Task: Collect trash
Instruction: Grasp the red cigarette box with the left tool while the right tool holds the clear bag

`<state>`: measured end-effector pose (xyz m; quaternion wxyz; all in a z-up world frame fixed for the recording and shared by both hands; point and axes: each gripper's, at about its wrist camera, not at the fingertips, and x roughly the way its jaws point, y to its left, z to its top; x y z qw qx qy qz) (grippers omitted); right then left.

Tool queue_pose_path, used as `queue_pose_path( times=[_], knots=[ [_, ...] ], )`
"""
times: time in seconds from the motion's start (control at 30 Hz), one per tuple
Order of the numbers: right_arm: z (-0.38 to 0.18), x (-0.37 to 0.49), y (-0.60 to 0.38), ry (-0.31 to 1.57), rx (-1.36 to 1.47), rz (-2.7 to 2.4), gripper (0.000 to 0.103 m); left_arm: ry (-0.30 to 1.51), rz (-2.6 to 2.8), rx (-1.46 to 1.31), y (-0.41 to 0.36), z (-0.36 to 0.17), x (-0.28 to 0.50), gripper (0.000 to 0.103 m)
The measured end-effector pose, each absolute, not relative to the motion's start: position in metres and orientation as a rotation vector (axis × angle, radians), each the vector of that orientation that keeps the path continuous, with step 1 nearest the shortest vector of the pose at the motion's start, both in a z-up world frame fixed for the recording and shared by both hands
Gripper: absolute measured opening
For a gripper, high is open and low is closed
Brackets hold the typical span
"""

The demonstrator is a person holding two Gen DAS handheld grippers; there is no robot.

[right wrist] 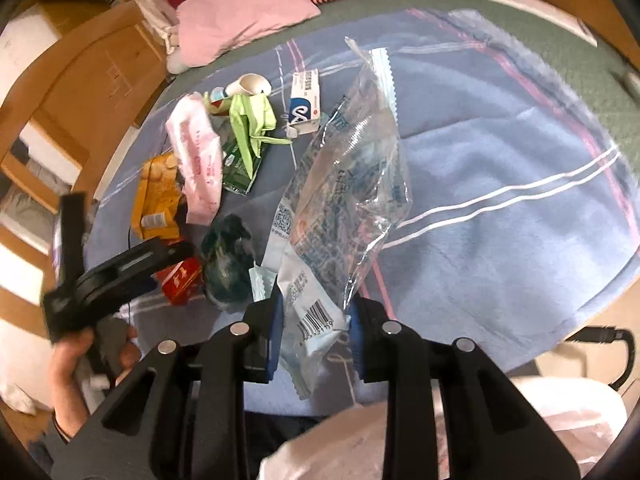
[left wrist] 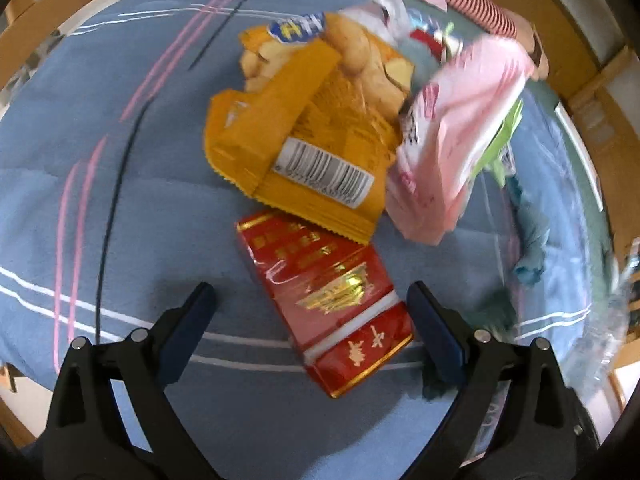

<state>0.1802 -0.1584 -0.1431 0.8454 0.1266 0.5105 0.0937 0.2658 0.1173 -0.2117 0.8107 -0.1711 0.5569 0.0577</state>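
Trash lies on a blue blanket (left wrist: 120, 208). My left gripper (left wrist: 310, 288) is open and points down over a red cigarette pack (left wrist: 332, 308) that lies between its fingers, untouched. Just beyond the pack are an orange chip bag (left wrist: 304, 132) and a pink wrapper (left wrist: 460, 132). My right gripper (right wrist: 316, 308) is shut on the barcode end of a clear plastic bag (right wrist: 344, 184), which hangs lifted off the blanket. In the right wrist view the left gripper (right wrist: 120, 276) and the hand (right wrist: 76, 360) holding it show at the left, over the red pack (right wrist: 180, 284).
More litter lies farther back: a crumpled teal wad (right wrist: 228, 264), a dark green packet (right wrist: 240, 168), a light green wrapper (right wrist: 252, 124), a white box (right wrist: 306, 98) and a white bottle (right wrist: 248, 84). A pink pillow (right wrist: 240, 16) lies at the head. A white plastic bag (right wrist: 400, 440) sits below the right gripper.
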Motion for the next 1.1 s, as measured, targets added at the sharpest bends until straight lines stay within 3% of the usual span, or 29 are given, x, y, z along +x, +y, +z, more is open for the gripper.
queue_pose_path(
  times=[0.03,0.07,0.17,0.27,0.4,0.47,0.57,0.73,0.8,1.1],
  knots=[
    [-0.14,0.178,-0.158,1.068,0.248,0.2,0.029,1.178,0.114,-0.356,0.115,-0.21,0.266,0.088],
    [-0.137,0.175,-0.156,1.059,0.231,0.202,0.029,1.161,0.08,-0.348,0.112,-0.208,0.265,0.074],
    [-0.131,0.162,-0.155,1.024,0.193,0.209,0.029,1.148,0.047,-0.333,0.107,-0.207,0.257,0.067],
    [-0.13,0.155,-0.157,1.011,0.193,0.209,0.029,1.116,0.04,-0.344,0.111,-0.201,0.243,0.043],
    [-0.129,0.146,-0.158,1.013,0.203,0.208,0.029,1.134,0.046,-0.426,0.125,-0.205,0.229,0.038],
    [-0.127,0.142,-0.159,1.011,0.206,0.211,0.029,1.13,0.04,-0.459,0.129,-0.207,0.222,0.04],
    [-0.121,0.137,-0.162,0.994,0.197,0.208,0.029,1.132,0.07,-0.448,0.129,-0.207,0.22,0.058],
    [-0.122,0.136,-0.166,0.995,0.2,0.185,0.029,1.114,0.038,-0.457,0.126,-0.201,0.219,0.064],
    [-0.126,0.137,-0.166,0.999,0.202,0.182,0.029,1.09,0.041,-0.448,0.128,-0.196,0.215,0.075],
    [-0.137,0.142,-0.163,1.019,0.218,0.191,0.029,1.058,0.025,-0.558,0.144,-0.191,0.211,0.087]
  ],
)
